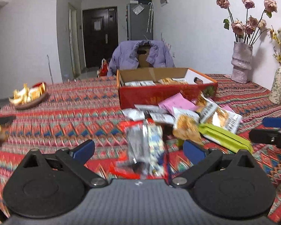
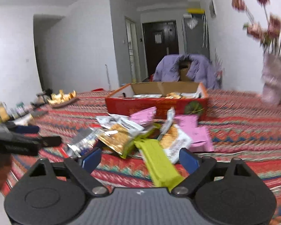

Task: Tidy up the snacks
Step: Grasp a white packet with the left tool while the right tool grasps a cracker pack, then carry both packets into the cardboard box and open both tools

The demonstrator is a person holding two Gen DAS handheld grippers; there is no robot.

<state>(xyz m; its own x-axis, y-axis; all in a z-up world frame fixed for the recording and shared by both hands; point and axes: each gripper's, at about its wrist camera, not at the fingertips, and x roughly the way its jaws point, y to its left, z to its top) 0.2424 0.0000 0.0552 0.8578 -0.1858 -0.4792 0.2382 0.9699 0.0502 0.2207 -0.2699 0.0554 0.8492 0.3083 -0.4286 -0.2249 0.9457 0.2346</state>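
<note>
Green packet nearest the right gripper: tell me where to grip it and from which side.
Grip the green packet across its narrow width at the near end, coming straight on with the open right gripper. It lies long and flat, pointing at the gripper, its far end tucked among other snacks.

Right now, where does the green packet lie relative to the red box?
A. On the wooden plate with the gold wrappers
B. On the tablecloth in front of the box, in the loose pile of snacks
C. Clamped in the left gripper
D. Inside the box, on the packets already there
B: the green packet lies on the tablecloth among the loose snacks, nearer the cameras than the red box, and both grippers are open.
</note>
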